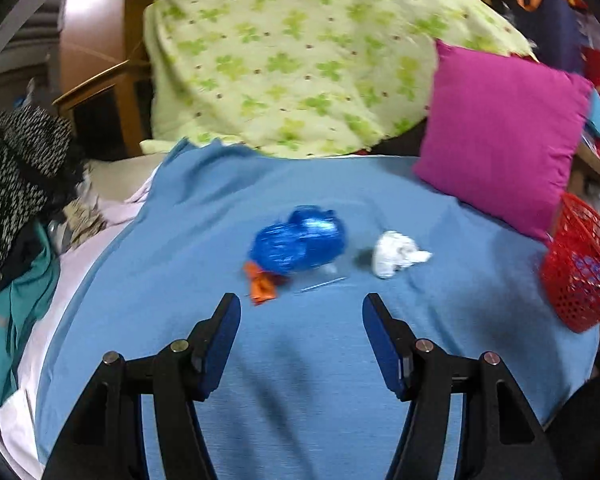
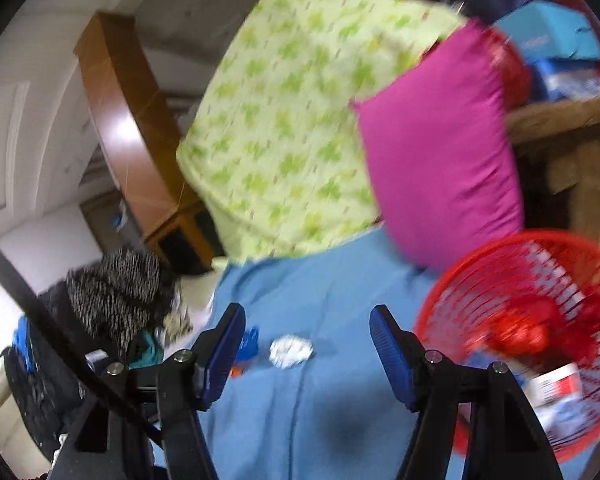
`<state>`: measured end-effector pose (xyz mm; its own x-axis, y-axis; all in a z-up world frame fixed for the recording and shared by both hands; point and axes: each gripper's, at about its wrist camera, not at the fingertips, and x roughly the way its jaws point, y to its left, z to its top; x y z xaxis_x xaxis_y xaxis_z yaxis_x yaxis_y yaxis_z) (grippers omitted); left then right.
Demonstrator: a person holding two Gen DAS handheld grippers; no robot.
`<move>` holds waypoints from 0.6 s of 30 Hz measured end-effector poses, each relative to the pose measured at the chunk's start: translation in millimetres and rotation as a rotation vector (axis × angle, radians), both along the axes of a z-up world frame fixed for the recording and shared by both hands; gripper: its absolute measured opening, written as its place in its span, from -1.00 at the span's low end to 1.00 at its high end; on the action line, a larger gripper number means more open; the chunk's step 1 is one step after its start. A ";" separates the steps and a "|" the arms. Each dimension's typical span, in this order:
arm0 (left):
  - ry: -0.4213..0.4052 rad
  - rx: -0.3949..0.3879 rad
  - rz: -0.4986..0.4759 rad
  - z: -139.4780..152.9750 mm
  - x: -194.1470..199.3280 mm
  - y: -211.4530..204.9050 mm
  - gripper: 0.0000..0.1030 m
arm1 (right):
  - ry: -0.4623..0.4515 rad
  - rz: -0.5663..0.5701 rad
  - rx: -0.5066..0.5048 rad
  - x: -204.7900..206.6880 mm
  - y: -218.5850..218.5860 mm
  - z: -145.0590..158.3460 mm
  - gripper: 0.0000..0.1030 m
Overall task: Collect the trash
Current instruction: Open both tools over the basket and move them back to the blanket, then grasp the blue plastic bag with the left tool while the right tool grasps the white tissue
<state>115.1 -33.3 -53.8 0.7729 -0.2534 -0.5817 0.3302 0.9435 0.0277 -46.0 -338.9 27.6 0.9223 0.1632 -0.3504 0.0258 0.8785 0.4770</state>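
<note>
On the blue sheet (image 1: pixel 204 216) lie a crumpled shiny blue wrapper (image 1: pixel 300 242), an orange scrap (image 1: pixel 262 284) at its near left and a white paper wad (image 1: pixel 396 254) to its right. My left gripper (image 1: pixel 301 306) hovers just short of them, open, nothing between its fingers. A red mesh basket (image 1: pixel 580 268) stands at the sheet's right edge. In the right wrist view the basket (image 2: pixel 540 332) holds several wrappers, red and white. My right gripper (image 2: pixel 307 318) stands open and empty left of the basket, with the white wad (image 2: pixel 291 351) and the blue wrapper (image 2: pixel 249 344) beyond it.
A magenta cushion (image 1: pixel 500 136) leans by the basket, with a green clover-print quilt (image 1: pixel 300 56) behind. Piled clothes, one black-and-white speckled (image 1: pixel 20 168), crowd the left side. A wooden headboard (image 1: pixel 100 92) and a wooden shelf (image 2: pixel 572 128) stand behind.
</note>
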 end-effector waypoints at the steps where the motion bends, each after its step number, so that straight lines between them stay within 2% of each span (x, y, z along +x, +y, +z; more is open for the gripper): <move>1: 0.002 -0.003 0.007 -3.2 -0.1 3.9 0.25 | 0.019 0.016 0.006 7.7 5.3 -5.4 0.34; 9: 0.019 -0.078 0.011 -2.7 35.3 18.3 0.26 | 0.230 0.101 0.124 107.3 39.9 -65.7 0.34; 11: 0.022 -0.100 0.004 -0.3 47.0 17.0 0.34 | 0.267 0.118 0.176 131.5 44.0 -80.4 0.34; 18: 0.043 -0.215 -0.012 -4.4 100.3 10.6 0.35 | 0.368 0.113 0.377 199.2 46.5 -132.7 0.34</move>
<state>215.5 -22.8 -58.2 0.7446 -0.3845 -0.5456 0.3379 0.9221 -0.1885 153.1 -292.4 -105.1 0.7188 0.4311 -0.5455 0.1663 0.6552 0.7369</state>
